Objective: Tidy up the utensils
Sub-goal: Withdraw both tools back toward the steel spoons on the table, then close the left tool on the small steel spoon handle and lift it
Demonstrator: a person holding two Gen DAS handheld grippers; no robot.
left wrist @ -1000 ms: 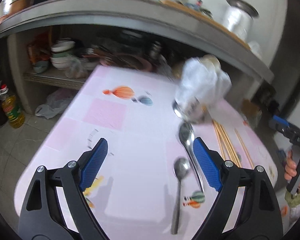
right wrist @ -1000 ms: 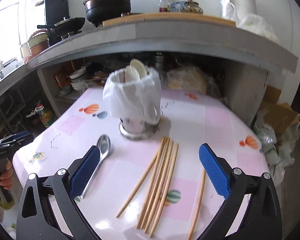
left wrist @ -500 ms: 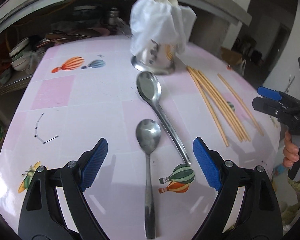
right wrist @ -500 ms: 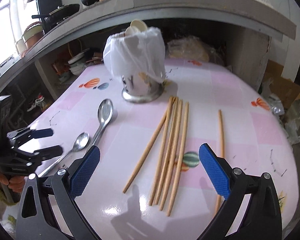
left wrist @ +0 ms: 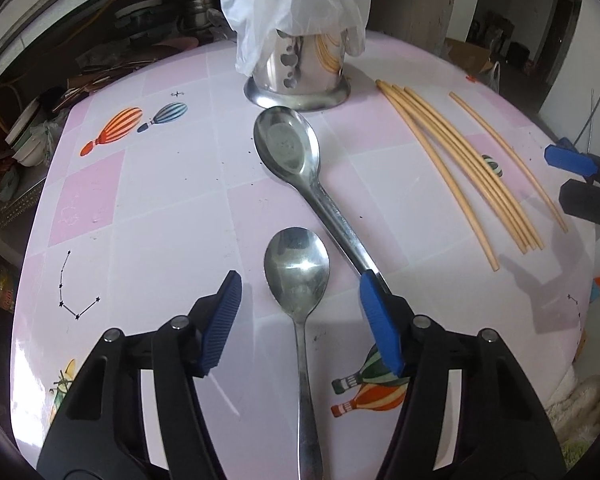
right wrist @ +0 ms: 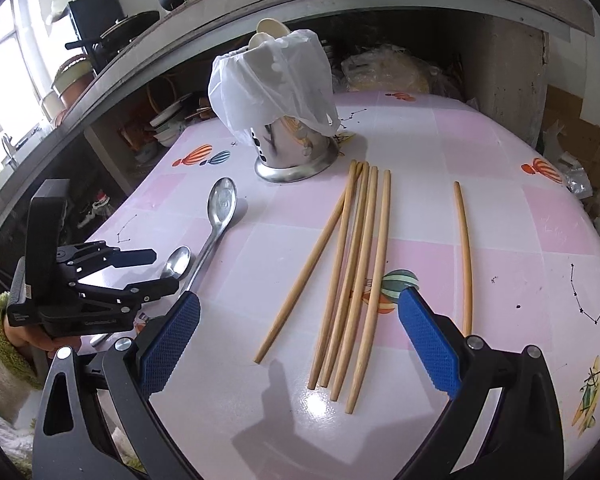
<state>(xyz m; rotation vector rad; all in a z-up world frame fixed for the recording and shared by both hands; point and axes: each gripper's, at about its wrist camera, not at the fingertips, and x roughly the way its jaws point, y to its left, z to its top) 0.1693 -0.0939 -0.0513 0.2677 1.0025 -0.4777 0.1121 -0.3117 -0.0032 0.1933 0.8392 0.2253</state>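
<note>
A small steel spoon (left wrist: 297, 276) lies on the pink tablecloth (left wrist: 160, 240) with its handle toward me. My left gripper (left wrist: 299, 282) hangs low over it; its jaws are closing with the spoon's bowl between the blue pads, and neither pad touches it. A larger spoon (left wrist: 288, 148) lies slanted beside it, below the steel utensil holder (left wrist: 300, 72) draped in a white plastic bag. My right gripper (right wrist: 299, 298) stands open over the near ends of several wooden chopsticks (right wrist: 352, 272). One single chopstick (right wrist: 464, 248) lies apart to the right.
Bowls and dishes crowd a shelf (right wrist: 168, 128) under the counter behind the table. A cardboard box (right wrist: 580, 128) and plastic bags sit off the table's far right. A hand in a green-cuffed sleeve (right wrist: 4, 344) holds the left gripper (right wrist: 160, 272).
The left gripper has come down and forward over the small spoon, and its jaws have narrowed around the bowl. The right gripper has sunk closer to the chopsticks.
</note>
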